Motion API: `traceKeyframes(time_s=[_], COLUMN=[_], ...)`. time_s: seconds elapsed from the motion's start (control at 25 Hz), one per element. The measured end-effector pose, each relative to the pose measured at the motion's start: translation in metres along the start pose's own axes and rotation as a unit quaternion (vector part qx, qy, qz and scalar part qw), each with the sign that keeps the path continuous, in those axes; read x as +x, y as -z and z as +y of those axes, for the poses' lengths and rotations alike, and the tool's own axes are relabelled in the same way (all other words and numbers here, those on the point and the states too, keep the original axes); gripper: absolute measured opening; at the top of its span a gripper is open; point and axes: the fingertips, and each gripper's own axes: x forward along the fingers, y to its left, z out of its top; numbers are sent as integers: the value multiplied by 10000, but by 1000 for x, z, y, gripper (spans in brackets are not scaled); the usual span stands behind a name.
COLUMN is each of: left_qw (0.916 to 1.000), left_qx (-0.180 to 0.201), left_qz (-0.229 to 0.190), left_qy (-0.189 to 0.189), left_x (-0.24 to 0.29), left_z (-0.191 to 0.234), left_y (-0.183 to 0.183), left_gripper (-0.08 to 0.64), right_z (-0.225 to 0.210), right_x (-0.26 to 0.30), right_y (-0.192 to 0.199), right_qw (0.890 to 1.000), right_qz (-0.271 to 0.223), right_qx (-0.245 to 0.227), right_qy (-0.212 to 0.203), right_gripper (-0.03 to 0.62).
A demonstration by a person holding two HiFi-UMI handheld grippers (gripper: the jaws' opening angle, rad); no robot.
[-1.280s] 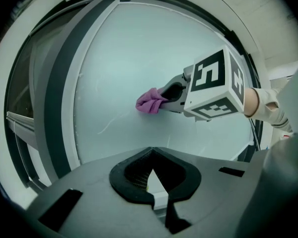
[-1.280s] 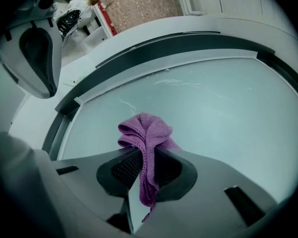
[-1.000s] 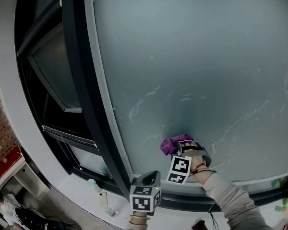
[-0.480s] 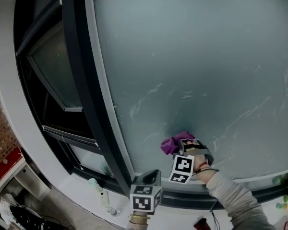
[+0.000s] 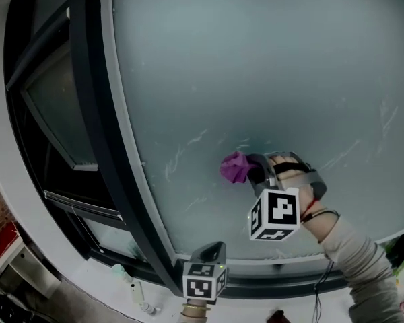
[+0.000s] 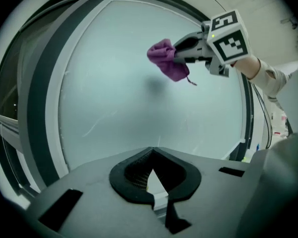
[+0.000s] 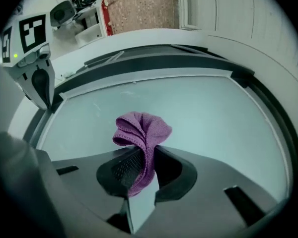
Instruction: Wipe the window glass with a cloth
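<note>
A bunched purple cloth (image 5: 234, 167) is pinched in my right gripper (image 5: 257, 169), whose jaws are shut on it. The cloth (image 7: 141, 131) is held against the frosted window glass (image 5: 269, 79), which shows faint white streaks. From the left gripper view the cloth (image 6: 167, 59) and the right gripper (image 6: 191, 48) appear high on the pane (image 6: 134, 98). My left gripper (image 5: 209, 254) hangs low near the bottom frame, well below the cloth. Its jaws are shut with nothing between them (image 6: 151, 175).
A dark window frame post (image 5: 111, 147) runs along the left of the pane, with another dark window (image 5: 47, 106) beyond it. A dark sill (image 5: 289, 281) edges the glass at the bottom. Small bottles (image 5: 131, 288) stand on the ledge lower left.
My right gripper has carried the cloth up the glass and slightly to the right. The left gripper has stayed near the bottom frame.
</note>
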Motion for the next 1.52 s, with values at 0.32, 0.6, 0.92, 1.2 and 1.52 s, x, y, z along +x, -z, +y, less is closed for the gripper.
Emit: traceKeyframes(time_s=[0.32,0.6,0.92,1.2,1.52], left_qw=[9992,9975,9955,9952,9958], left_qx=[94,191,303,354,339], left_qz=[-65,-127,-160,-208,-240], left_qy=[390,665,882,890,810], left_x=[29,49,66,69,65], left_z=[-27,-48,-69,-67,-59], left_y=[-13,-27,-39,-48,-50], left_gripper=[5,5,5,5,5], right_z=[-157,-256,-323,-302,-273], right_x=[-30,-43,-40,-7,1], right_y=[41,59,73,94,93], right_qw=[9865,9633,9387,9389,9564], right_qz=[643,1113,1573,1891,1713], right_qx=[-756,-1164,-1292,-1501,-1080], right_qy=[1301,2147,2782,2455,2106], right_gripper=[58,58,58,58,58])
